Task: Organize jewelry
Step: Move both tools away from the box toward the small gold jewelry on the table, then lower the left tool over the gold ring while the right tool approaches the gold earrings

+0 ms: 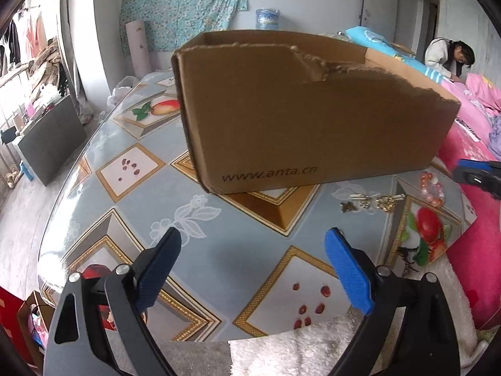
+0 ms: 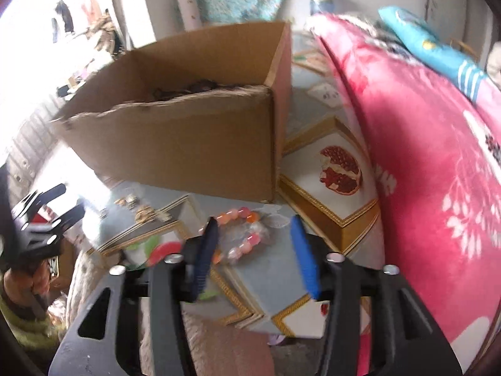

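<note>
1. The right claw (image 2: 253, 250) is seen spread wide with nothing held between its blue pads; in the right wrist view it is tipped down toward the desk (image 2: 260, 279).
2. The bead bracelet (image 2: 244, 232), a loop of pink and orange beads, is found lying flat on the desk just ahead of that claw, at about 12 o'clock, slightly toward 11, with part of the loop already framed by the two fingers.
3. No clear long axis can be read from the bracelet; it is a slack ring, and the right wrist view is blurred.
4. The small gold pieces (image 2: 142, 210) are seen farther off at 10 o'clock from the right claw, near the foot of the cardboard box (image 2: 188, 144).
5. The left claw (image 1: 253, 269) is likewise held open and empty, over bare desk; from it the bracelet (image 1: 432, 188) lies at 2 o'clock, well apart, and the gold pieces (image 1: 372, 203) at 1 o'clock.
6. The right claw is therefore judged the nearer; a short forward and downward reach is probably all that is called for.
7. The open-topped box is judged the likely destination, at 11 o'clock beyond the bracelet.
</note>
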The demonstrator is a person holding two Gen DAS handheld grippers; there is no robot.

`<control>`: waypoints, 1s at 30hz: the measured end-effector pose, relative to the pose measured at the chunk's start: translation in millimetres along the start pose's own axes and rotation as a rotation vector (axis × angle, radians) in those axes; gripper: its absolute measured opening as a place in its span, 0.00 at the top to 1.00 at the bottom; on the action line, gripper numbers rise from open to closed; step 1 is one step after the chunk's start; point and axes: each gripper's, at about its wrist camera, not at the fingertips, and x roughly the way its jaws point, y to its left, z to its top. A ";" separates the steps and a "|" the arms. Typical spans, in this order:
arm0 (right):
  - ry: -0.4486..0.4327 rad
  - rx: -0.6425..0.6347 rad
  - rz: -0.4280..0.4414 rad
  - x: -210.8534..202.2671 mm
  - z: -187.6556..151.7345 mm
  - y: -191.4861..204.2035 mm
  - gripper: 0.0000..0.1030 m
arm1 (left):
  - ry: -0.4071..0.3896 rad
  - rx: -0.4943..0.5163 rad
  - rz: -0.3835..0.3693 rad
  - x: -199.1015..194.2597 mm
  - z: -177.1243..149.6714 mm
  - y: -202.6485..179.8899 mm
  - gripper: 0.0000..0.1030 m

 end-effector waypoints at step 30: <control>-0.145 -0.210 -0.062 -8.3 -22.2 69.3 0.08 | 0.088 0.012 0.017 17.6 0.4 5.6 0.05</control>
